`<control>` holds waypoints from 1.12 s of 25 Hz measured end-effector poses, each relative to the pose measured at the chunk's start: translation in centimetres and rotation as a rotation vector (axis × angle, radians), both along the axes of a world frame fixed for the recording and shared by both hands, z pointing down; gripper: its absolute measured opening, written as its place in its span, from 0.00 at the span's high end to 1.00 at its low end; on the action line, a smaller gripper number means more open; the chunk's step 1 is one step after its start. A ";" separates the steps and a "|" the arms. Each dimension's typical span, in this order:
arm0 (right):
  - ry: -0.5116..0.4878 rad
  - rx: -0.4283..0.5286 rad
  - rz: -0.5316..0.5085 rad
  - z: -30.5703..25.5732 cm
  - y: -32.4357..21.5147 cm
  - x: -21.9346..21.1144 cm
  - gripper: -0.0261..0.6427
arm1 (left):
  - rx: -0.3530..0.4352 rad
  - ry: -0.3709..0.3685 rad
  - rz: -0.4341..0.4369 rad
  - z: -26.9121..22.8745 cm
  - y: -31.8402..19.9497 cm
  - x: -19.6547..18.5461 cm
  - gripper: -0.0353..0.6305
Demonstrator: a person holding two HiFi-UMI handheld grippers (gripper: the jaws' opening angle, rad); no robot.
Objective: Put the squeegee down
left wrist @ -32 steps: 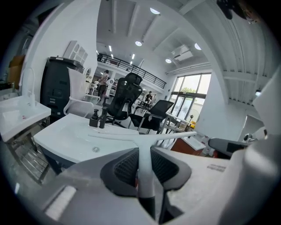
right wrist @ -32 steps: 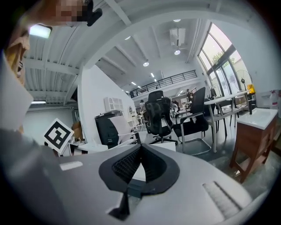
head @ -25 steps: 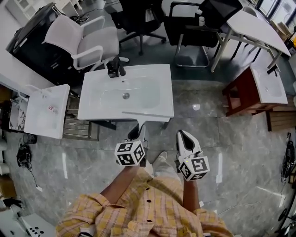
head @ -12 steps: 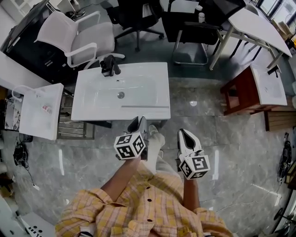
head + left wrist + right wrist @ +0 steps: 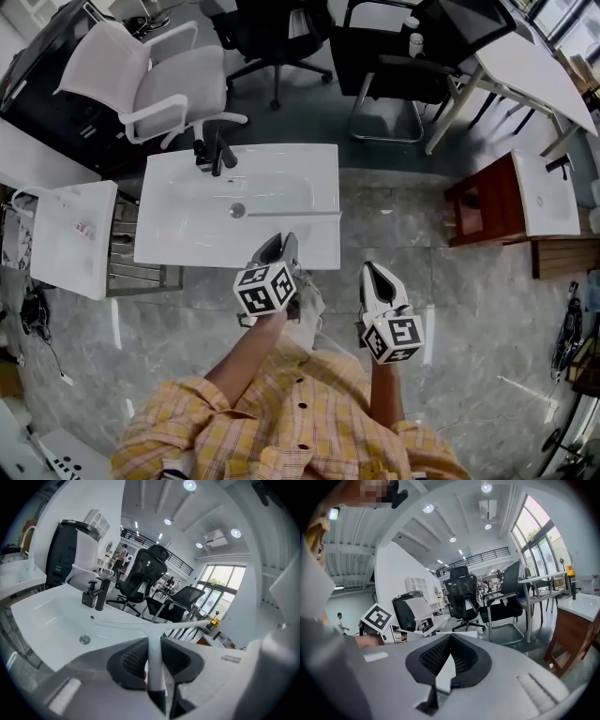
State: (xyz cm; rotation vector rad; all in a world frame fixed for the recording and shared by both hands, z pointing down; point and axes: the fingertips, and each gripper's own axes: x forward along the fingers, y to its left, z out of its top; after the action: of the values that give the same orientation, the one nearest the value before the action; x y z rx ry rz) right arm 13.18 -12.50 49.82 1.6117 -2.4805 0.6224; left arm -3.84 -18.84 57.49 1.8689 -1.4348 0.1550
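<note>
Squeegee point(image 5: 154, 660) handle tight in left gripper point(image 5: 275, 251) jaws over white sink point(image 5: 183, 234); right gripper point(image 5: 450, 637) jaws together, empty.

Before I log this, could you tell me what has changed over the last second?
The person stepped toward the sink, and the left tool carried the squeegee forward. Its blade, earlier at the front edge, now reaches over the sink top. Unchanged: left tool clamped on the handle, right tool shut, empty.

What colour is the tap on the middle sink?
The tap is black. It shows best in the left gripper view.
</note>
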 end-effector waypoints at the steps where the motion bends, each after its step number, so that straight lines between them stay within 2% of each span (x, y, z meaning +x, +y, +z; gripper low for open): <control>1: 0.001 -0.003 -0.004 0.1 -0.9 0.0 0.96 | -0.006 -0.001 -0.003 0.3 -0.9 0.1 0.82; 9: -0.006 -0.055 -0.019 2.4 -6.4 0.4 0.96 | -0.036 -0.034 -0.018 2.7 -7.3 0.7 0.82; 16: 0.007 -0.125 -0.028 5.6 -8.6 0.4 0.96 | -0.054 -0.085 -0.021 5.5 -11.5 0.9 0.82; 28: 0.026 -0.221 0.039 9.6 -11.1 2.5 0.96 | -0.134 -0.062 -0.057 10.2 -16.7 2.0 0.82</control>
State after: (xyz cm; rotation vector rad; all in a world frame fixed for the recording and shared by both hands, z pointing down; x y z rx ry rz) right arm 15.66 -23.57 59.38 1.5766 -2.2740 0.8425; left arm -1.80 -35.54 67.70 1.7261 -1.4807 0.2762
